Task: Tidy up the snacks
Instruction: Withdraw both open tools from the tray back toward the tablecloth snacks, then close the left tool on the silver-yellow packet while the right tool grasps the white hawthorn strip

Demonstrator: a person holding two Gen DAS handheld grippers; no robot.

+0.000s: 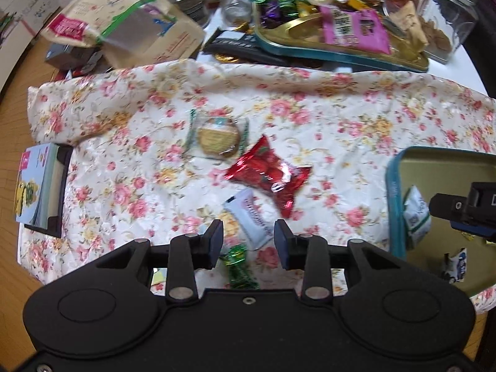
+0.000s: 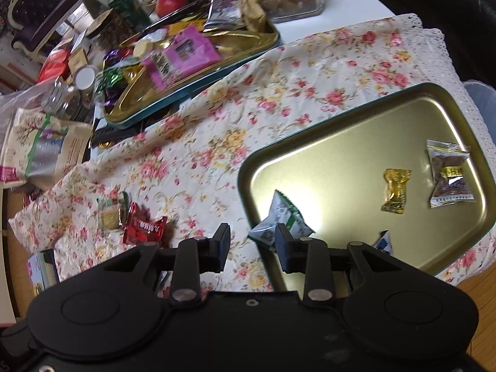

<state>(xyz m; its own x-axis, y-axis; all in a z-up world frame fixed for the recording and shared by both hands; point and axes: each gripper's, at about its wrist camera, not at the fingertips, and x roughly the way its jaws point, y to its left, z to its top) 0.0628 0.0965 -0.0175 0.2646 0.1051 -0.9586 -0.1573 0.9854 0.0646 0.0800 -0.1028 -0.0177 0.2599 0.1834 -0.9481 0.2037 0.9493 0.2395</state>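
Observation:
My left gripper (image 1: 248, 241) is open and empty above the floral cloth (image 1: 356, 117). A white snack packet (image 1: 251, 220) lies just ahead between its fingers, and a green candy (image 1: 240, 268) lies under it. A red packet (image 1: 269, 175) and a round biscuit pack (image 1: 217, 138) lie farther ahead. My right gripper (image 2: 252, 248) is open and empty at the near rim of the gold tin tray (image 2: 341, 167). A white-green packet (image 2: 280, 220) leans on that rim. The tray holds a gold candy (image 2: 395, 190) and a brown snack pack (image 2: 451, 173).
A second gold tray (image 1: 310, 43) heaped with snacks stands at the back, with glass jars (image 1: 446, 15), apples (image 2: 169, 1) and a paper bag (image 1: 124, 21) around it. A small book (image 1: 37, 183) lies at the cloth's left edge. The right gripper shows over the tray in the left wrist view (image 1: 465, 207).

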